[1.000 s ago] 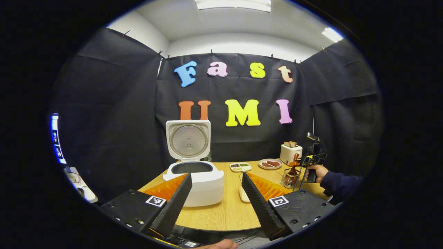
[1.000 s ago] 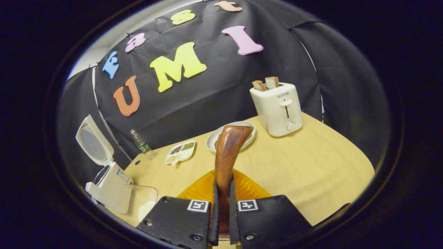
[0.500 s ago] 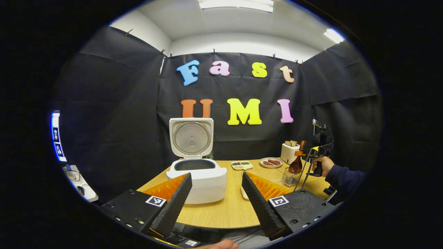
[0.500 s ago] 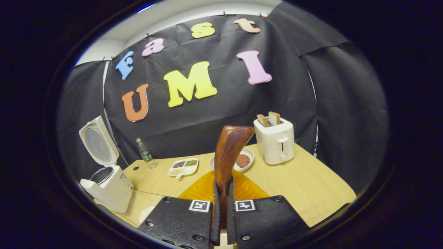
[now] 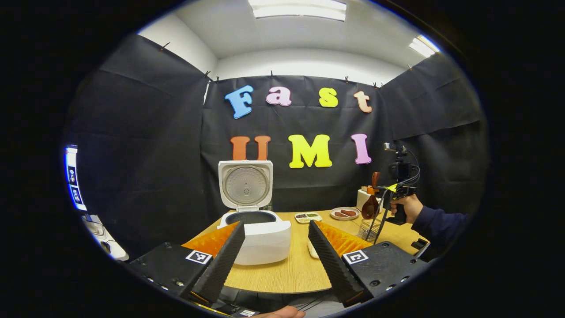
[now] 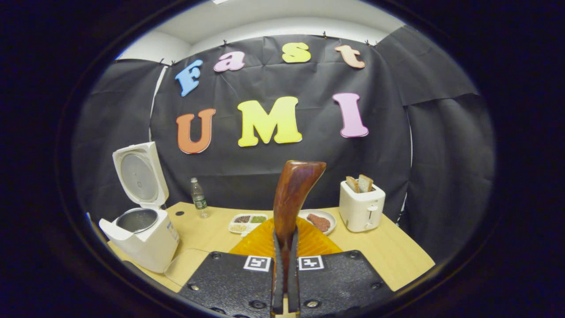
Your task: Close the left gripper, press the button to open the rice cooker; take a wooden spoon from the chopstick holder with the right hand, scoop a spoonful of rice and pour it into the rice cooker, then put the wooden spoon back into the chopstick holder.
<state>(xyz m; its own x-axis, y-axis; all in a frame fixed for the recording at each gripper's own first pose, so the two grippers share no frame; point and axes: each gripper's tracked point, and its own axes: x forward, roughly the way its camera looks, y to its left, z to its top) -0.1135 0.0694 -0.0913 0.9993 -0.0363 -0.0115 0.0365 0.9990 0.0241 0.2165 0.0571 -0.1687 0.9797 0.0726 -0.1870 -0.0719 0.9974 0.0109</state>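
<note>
- Rice cooker (image 5: 260, 236) on the table (image 5: 291, 274), lid raised, pot exposed.
- Left gripper (image 5: 276, 247) near the cooker's front, fingers spread wide, holding nothing.
- Right gripper (image 6: 284, 265) well right of the cooker, both fingers clamped on the wooden spoon (image 6: 292, 194), held upright.
- Spoon above the wire chopstick holder (image 5: 370, 229), clear of it.
- Toaster (image 6: 362, 206) far right of the cooker.

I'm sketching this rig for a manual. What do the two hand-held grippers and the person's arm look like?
Each hand-held gripper has two black blocks carrying square black-and-white markers, with ribbed orange panels ahead of them, as on the left hand-held gripper and the right hand-held gripper. Seen from afar, the right one has a pistol grip, a camera on top and black cables. The sleeve is dark navy.
</note>
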